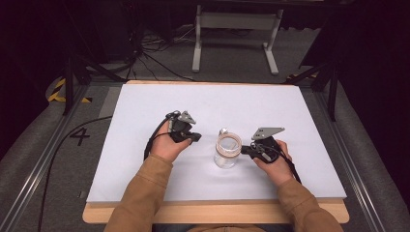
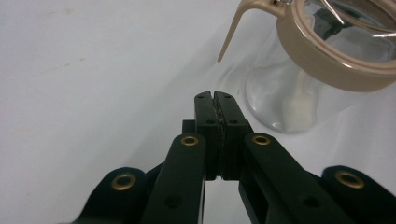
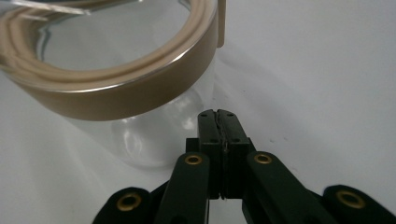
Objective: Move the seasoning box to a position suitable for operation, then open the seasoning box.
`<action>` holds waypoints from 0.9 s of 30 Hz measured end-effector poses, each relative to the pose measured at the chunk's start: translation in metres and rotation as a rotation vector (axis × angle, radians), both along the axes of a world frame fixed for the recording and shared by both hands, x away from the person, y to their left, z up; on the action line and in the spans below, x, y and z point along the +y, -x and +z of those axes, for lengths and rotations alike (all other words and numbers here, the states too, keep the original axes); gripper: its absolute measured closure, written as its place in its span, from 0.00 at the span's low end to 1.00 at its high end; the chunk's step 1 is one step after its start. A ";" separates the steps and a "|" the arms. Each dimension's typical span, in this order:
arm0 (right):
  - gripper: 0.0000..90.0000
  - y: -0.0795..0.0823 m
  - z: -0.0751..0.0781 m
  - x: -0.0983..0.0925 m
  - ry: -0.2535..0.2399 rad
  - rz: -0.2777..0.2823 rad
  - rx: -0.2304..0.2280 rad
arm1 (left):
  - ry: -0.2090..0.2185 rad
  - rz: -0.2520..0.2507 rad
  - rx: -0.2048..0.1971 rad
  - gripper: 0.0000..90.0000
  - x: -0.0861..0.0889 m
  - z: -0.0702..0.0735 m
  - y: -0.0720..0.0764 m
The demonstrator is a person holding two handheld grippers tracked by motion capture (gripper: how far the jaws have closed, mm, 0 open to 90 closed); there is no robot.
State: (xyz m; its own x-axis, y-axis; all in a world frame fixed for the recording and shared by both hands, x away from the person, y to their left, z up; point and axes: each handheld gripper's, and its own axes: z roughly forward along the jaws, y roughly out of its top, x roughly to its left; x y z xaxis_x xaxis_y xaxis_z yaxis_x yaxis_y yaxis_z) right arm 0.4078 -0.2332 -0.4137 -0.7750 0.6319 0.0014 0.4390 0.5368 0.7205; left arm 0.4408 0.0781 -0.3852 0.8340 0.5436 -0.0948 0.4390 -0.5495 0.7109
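In the high view, a clear glass jar (image 1: 227, 151) with a tan band stands at frame centre on the white table (image 1: 145, 179), between the left gripper (image 1: 195, 137) and right gripper (image 1: 246, 149). The left gripper view shows jaws pressed together, empty, jar upper right. The right gripper view shows jaws likewise closed, jar upper left.

One obstacle on the white table (image 1: 270, 104): a clear glass jar (image 1: 227, 151) with a tan rim, standing toward the near edge at the middle. Both grippers flank it, the left gripper (image 1: 197, 137) near, the right gripper (image 1: 244, 150) just beside. Far half and both side edges lie wide open.
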 end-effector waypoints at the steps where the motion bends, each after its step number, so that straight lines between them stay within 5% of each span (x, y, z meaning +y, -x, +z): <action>1: 1.00 -0.001 0.000 0.001 0.003 0.002 -0.002 | -0.006 0.001 0.007 0.99 0.002 0.000 0.001; 15: 1.00 0.015 0.002 0.014 0.033 0.069 -0.004 | 0.025 -0.001 0.004 0.99 0.002 0.003 -0.001; 27: 1.00 0.030 0.016 -0.008 -0.044 0.025 -0.017 | 0.217 -0.074 -0.071 0.99 -0.022 0.017 -0.005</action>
